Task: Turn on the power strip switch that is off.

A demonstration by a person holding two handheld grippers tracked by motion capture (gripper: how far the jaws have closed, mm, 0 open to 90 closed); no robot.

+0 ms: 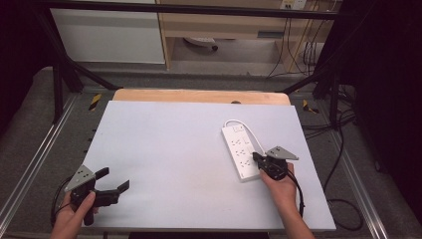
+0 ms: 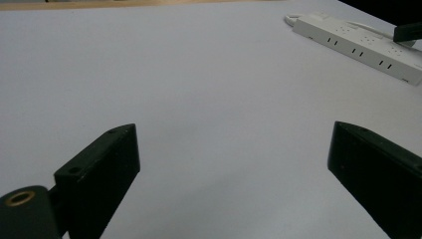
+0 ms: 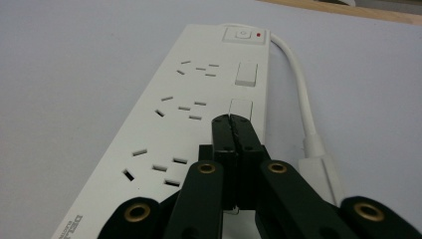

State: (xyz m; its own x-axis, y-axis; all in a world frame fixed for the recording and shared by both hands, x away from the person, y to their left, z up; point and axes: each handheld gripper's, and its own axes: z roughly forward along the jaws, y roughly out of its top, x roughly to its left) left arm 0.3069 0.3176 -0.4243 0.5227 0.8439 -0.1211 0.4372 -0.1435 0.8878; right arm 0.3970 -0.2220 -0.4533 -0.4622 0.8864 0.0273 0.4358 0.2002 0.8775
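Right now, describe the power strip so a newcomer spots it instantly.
On the pale lavender board covering the table, look at its right half. The long white plastic power strip lies flat there, its white cord looping from the far end. The right gripper, jaws shut, sits over its near end.

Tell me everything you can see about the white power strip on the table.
The long white plastic power strip lies flat on the right part of the pale table top. It carries three socket groups in a row, small square switches beside them, and a main switch with a lit red dot at its far end, where a white cable loops out. The shut right gripper has its tips at the middle switch.
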